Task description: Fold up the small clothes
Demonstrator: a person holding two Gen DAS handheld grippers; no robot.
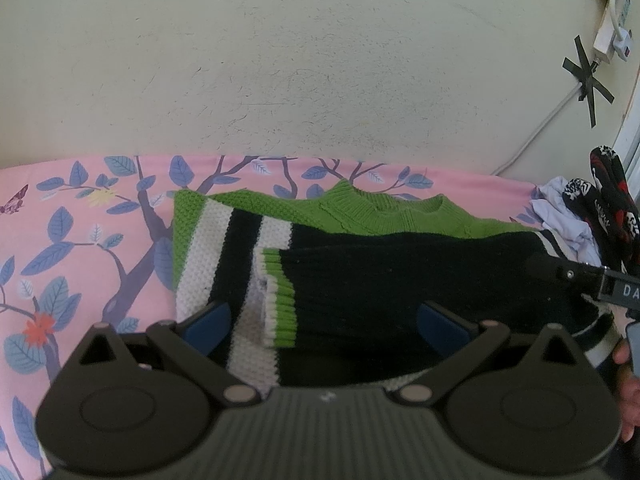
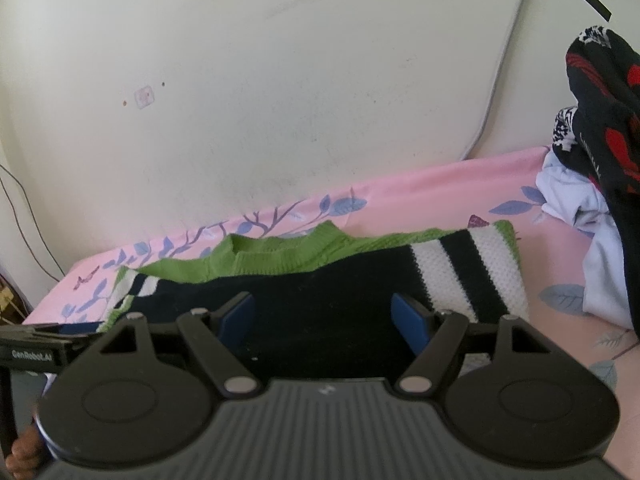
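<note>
Sweater (image 1: 360, 280) lies flat on the bed (image 1: 72, 248), collar toward the wall-side edge, both sleeves already crossed over the black body — green cuff (image 1: 280, 300) of one sleeve sits mid-chest. Left gripper (image 1: 324, 324) and right gripper (image 2: 324, 320) both hover over the near hem, fingers apart, nothing held.

Judged next step: fold hem up toward collar. To do it well — drop each pair of fingers onto the hem near its two corners, pinch both knit layers, not just the top one, lift level and together so the crossed sleeves don't slide out. Thick knit will likely spring back, so press the crease once laid. Exact hem edge is hidden under the gripper bodies.

Surface: pink sheet with blue leaf print, soft, so expect some drag. Pile of other clothes (image 2: 592, 200) at the bed's right end, near the sweater's striped sleeve. Cream scuffed wall (image 1: 320, 80) behind, cable and power strip (image 1: 612, 28) taped up at right.
</note>
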